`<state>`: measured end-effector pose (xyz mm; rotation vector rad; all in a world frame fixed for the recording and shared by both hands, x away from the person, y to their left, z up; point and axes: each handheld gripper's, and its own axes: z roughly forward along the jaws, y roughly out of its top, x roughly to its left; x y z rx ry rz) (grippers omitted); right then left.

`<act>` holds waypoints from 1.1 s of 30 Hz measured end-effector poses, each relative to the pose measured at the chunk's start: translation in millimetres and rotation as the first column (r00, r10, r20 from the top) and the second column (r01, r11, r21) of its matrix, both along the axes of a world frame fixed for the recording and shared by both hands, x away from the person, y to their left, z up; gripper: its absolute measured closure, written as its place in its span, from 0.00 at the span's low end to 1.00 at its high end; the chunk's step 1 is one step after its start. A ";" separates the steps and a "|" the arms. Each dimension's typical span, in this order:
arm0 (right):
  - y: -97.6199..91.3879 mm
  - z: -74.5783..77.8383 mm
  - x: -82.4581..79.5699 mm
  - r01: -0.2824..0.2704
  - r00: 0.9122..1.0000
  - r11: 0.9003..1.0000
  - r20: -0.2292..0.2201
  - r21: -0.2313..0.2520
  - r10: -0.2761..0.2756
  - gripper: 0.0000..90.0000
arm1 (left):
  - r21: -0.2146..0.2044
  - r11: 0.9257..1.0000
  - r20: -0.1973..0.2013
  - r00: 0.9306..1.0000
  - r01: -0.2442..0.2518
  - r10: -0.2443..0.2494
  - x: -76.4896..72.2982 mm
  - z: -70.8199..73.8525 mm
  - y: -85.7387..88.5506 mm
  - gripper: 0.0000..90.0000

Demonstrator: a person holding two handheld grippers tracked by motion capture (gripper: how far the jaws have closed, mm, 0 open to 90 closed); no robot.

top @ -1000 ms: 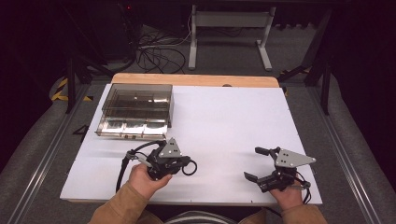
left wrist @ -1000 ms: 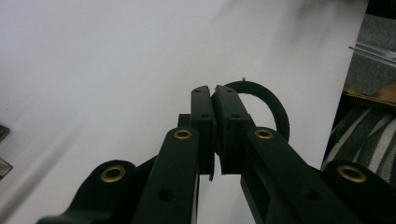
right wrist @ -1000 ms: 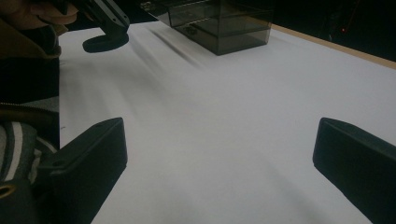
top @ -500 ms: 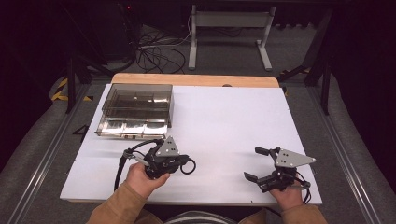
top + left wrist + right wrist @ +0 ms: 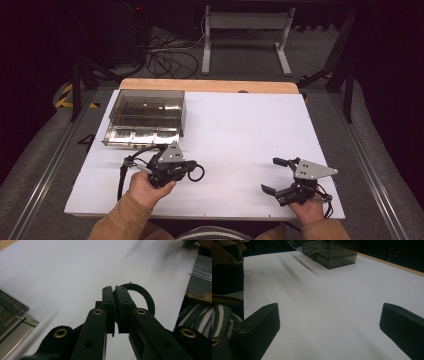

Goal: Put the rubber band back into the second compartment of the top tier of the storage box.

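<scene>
left gripper (image 5: pixel 192 172): jaws are pressing together on a black ring (image 5: pixel 145 293), pinching only a short arc of its band; the rest of the loop is sticking out past the tips in the left gripper view.
ring location: it is sitting at the left gripper's tips, low over the white desk (image 5: pixel 240 130) near the front edge, just in front of the smoky clear drawer box (image 5: pixel 145 117).
right gripper (image 5: pixel 279 175): jaws are standing spread wide with nothing between them, hovering over bare desk at the front right, well apart from the ring and the box.
risk 1: the ring is likely swivelling or slipping out, since the pinch is catching a thin band near its edge; any quick turn of the hand is probably dropping it on the desk.
risk 2: if the ring is heading for the box, a drooping loop is likely snagging on the drawer front or the box wall.
risk 3: the cable (image 5: pixel 122 175) trailing by the left hand could be dragging on the desk edge and tugging the gripper off line.
change vs earlier: the left gripper is creeping slightly forward toward the box, with the ring staying pinched; the right gripper is holding the same spot, jaws as wide as before.
</scene>
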<state>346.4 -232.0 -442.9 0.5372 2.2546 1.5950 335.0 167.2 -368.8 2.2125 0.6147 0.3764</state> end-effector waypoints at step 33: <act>0.4 -0.4 0.5 -0.002 1.000 1.000 -0.003 -0.003 0.002 0.04 | -0.059 0.985 0.053 0.985 -0.161 0.164 9.5 26.7 58.7 0.96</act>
